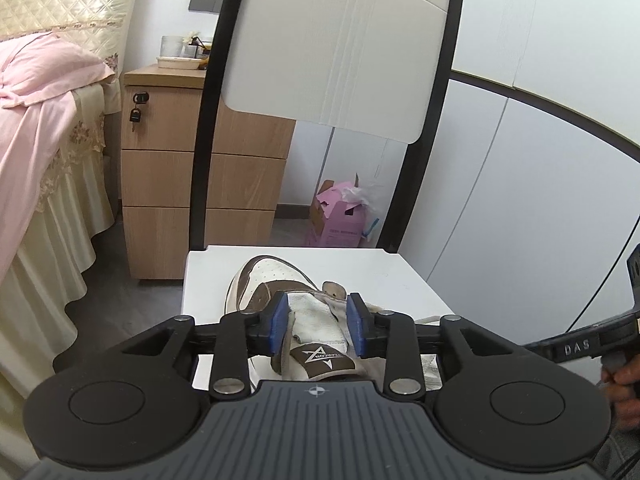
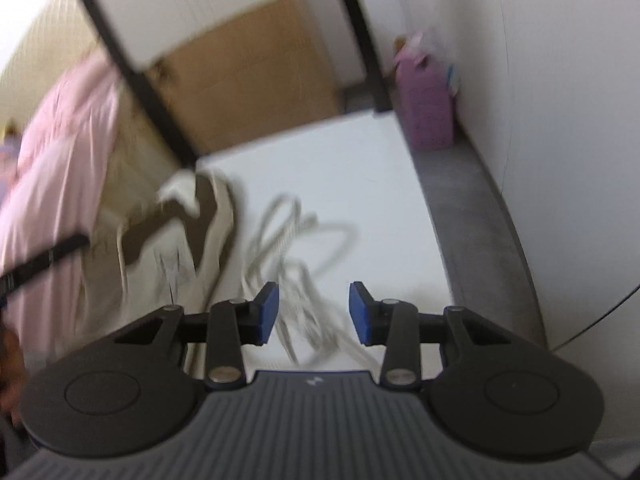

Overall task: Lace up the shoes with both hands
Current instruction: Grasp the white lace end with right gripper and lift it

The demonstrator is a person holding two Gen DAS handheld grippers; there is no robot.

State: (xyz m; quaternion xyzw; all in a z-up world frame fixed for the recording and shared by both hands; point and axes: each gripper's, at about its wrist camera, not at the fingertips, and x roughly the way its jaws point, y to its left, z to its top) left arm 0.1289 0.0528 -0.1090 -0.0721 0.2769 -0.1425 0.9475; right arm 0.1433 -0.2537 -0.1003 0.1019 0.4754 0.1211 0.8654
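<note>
A brown and white sneaker (image 1: 264, 276) lies on the white chair seat (image 1: 392, 276), toe pointing away. My left gripper (image 1: 318, 322) is low over it, with the white tongue (image 1: 314, 308) and its brown label between the blue pads (image 1: 280, 320); the jaws stand apart and look slack on the tongue. In the blurred right wrist view, the loose grey-white lace (image 2: 296, 240) lies in a tangle on the seat (image 2: 360, 160) beside the shoe (image 2: 200, 216). My right gripper (image 2: 314, 312) hovers open above the lace's near end, not pinching it.
The chair's white backrest (image 1: 340, 40) and black frame rise behind the shoe. A wooden drawer cabinet (image 1: 160, 160) and a bed with a pink blanket (image 1: 40, 80) stand on the left. A pink box (image 1: 336, 220) sits on the floor by the white wall. A hand (image 1: 624, 380) shows at the right edge.
</note>
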